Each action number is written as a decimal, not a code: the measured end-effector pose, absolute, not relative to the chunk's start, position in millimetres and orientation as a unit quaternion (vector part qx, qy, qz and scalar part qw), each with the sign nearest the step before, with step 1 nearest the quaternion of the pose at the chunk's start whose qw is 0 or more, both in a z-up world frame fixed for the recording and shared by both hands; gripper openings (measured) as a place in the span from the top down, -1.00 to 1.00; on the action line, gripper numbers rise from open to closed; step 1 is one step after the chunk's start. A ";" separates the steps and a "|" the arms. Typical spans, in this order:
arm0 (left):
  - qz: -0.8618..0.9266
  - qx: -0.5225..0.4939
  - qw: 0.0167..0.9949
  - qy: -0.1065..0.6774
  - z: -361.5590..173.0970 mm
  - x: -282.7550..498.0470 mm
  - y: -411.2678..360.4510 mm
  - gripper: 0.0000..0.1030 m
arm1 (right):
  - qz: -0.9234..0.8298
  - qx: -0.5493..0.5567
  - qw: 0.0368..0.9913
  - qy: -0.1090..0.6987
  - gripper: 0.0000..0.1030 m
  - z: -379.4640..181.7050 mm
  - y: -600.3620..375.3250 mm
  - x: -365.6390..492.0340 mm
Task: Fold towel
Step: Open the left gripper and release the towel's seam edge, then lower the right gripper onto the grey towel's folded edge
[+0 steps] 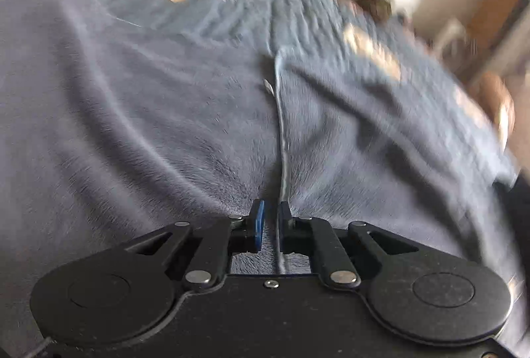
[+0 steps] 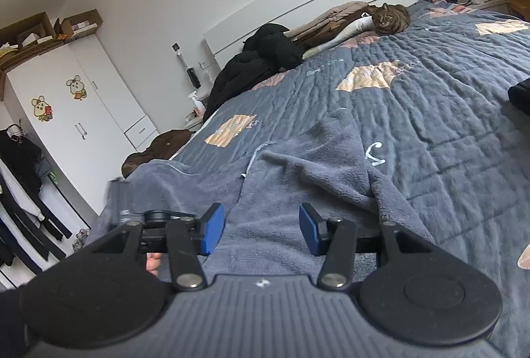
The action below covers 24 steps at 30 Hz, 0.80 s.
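Left gripper (image 1: 269,225) pinches the hem of a grey towel (image 1: 165,99) lying crumpled on a quilted bed (image 2: 430,113), seemingly to lift that edge for a fold; right gripper (image 2: 261,229) hovers above, jaws spread, holding nothing.

Towel (image 2: 291,179): plain grey-blue, fuzzy nap, with a pale light-blue hem line running straight ahead of the left gripper (image 1: 269,220). Both grippers black-bodied; pads (image 2: 213,227) bright blue on the right gripper (image 2: 261,229), its housing grey and ribbed. Quilt (image 2: 447,113) beyond the towel: slate blue, stitched in rows, with tan-orange patches and small white marks. Cat (image 2: 391,18) far ahead: brown tabby stripes. Wardrobe (image 2: 86,106) off to the left: white, with yellow and green cartoon stickers. Headboard (image 2: 314,0) white.
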<state>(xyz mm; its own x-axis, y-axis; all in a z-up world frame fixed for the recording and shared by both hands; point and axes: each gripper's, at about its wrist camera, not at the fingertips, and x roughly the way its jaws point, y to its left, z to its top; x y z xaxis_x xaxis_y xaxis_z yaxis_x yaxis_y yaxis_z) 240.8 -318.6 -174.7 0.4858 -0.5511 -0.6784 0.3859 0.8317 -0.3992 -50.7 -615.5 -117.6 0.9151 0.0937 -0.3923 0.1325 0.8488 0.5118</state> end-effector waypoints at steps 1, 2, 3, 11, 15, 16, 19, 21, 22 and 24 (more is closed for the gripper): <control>-0.266 -0.123 0.860 0.418 -169.2 229.1 -310.8 0.81 | -0.017 0.275 0.939 0.207 0.04 -118.2 -616.9 -50.7; -0.267 -0.129 0.863 0.410 -163.7 213.3 -307.6 0.81 | -0.024 0.275 0.938 0.208 0.04 -118.8 -618.4 -50.7; -0.272 -0.123 0.865 0.403 -158.2 196.3 -306.7 0.80 | -0.030 0.274 0.938 0.209 0.04 -119.8 -620.3 -50.8; -0.322 -0.086 0.863 0.379 -151.1 119.3 -318.9 0.47 | -0.062 0.270 0.945 0.173 -0.07 -123.9 -643.5 -49.6; -0.339 -0.061 0.857 0.383 -157.2 117.3 -332.5 0.47 | -0.078 0.223 0.956 0.172 -0.21 -112.3 -660.4 -24.2; -0.340 -0.056 0.858 0.380 -157.2 116.6 -333.5 0.47 | -0.080 0.204 0.958 0.183 -0.24 -108.8 -665.1 -9.0; -0.346 -0.054 0.856 0.379 -156.2 116.4 -335.7 0.47 | -0.079 0.151 0.962 0.214 -0.25 -99.3 -680.2 38.9; -0.349 -0.057 0.856 0.376 -154.0 117.3 -335.3 0.47 | -0.070 0.167 0.956 0.231 -0.25 -103.2 -699.8 74.2; -0.350 -0.058 0.857 0.374 -152.2 118.0 -333.9 0.46 | -0.065 0.178 0.950 0.248 -0.25 -107.4 -708.8 92.7; -0.352 -0.061 0.857 0.371 -148.7 119.3 -330.9 0.46 | -0.071 0.191 0.939 0.278 -0.25 -118.6 -721.9 130.0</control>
